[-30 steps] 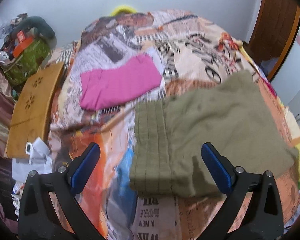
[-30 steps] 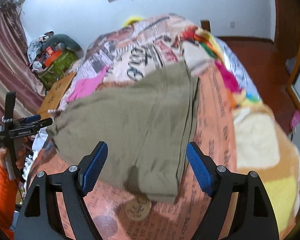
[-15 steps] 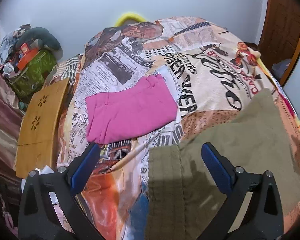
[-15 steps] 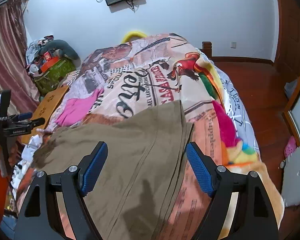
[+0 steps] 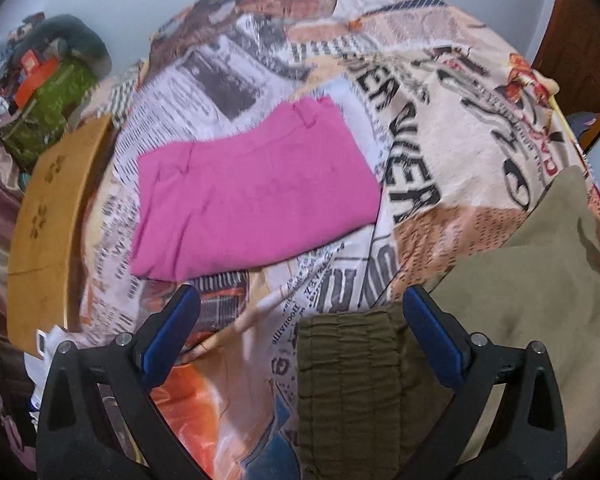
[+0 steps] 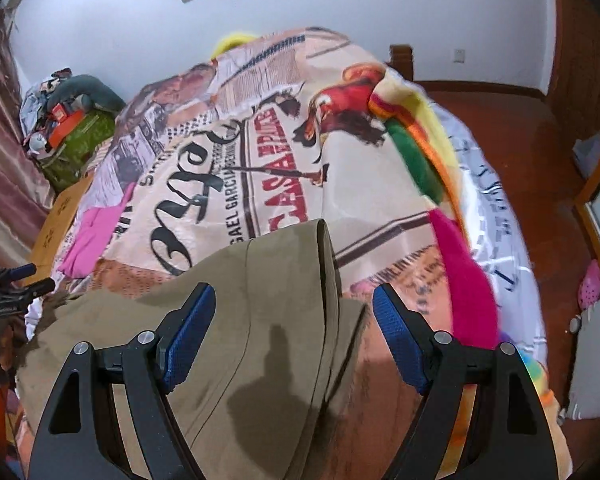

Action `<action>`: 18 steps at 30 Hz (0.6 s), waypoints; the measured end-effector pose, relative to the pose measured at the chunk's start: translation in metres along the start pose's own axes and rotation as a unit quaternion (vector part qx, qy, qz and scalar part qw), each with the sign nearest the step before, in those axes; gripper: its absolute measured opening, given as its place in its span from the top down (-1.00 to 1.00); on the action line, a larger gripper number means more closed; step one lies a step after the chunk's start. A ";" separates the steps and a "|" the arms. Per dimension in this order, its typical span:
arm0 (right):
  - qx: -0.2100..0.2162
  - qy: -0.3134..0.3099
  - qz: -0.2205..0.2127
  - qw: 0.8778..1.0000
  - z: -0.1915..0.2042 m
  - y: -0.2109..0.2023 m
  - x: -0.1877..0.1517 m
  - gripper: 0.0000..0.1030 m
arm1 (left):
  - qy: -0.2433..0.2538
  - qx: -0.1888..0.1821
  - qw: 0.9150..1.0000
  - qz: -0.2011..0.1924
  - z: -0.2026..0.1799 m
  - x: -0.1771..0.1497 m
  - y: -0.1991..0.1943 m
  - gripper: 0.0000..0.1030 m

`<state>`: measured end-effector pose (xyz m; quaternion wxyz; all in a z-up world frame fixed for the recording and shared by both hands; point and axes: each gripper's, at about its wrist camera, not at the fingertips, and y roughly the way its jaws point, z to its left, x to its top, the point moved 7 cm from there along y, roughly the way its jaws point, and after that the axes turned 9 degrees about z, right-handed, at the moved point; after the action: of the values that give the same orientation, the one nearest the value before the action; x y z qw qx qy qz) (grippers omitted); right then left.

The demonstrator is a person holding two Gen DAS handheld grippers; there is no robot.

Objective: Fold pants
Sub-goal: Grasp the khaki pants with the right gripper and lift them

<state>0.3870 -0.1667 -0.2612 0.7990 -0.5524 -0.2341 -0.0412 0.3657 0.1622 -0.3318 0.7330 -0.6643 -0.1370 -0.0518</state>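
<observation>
Olive-green pants (image 5: 520,320) lie flat on the printed bedspread, with the ribbed waistband (image 5: 348,380) near my left gripper. My left gripper (image 5: 300,320) is open and empty, above the waistband's far edge. In the right wrist view the pants (image 6: 252,320) spread toward the left, their leg ends pointing away. My right gripper (image 6: 294,320) is open and empty above the leg edge. The left gripper also shows in the right wrist view (image 6: 16,284).
Folded pink pants (image 5: 252,200) lie farther back on the bed (image 5: 440,80). A wooden board (image 5: 48,216) and a green bag (image 5: 44,108) stand at the left bedside. The bed's right edge (image 6: 500,220) drops to a red-brown floor (image 6: 520,128).
Both grippers have pulled back and tilted up over the pants, which now sit lower in both views. The pink pants appear larger and nearer in the left view. Both stay open.
</observation>
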 end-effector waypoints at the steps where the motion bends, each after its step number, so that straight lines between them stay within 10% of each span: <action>1: 0.003 -0.003 0.001 1.000 0.000 0.006 0.002 -0.52 | -0.001 -0.002 1.000 0.006 0.000 -0.002 0.005 -0.99; 18: 0.012 -0.022 -0.015 1.000 -0.003 0.045 0.019 0.90 | -0.053 -0.062 0.996 0.020 0.004 -0.026 0.034 -1.00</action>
<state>0.4191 -0.1480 -0.2928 0.7994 -0.5400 -0.2606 -0.0384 0.3487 0.1675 -0.3707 0.6830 -0.7129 -0.1586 -0.0099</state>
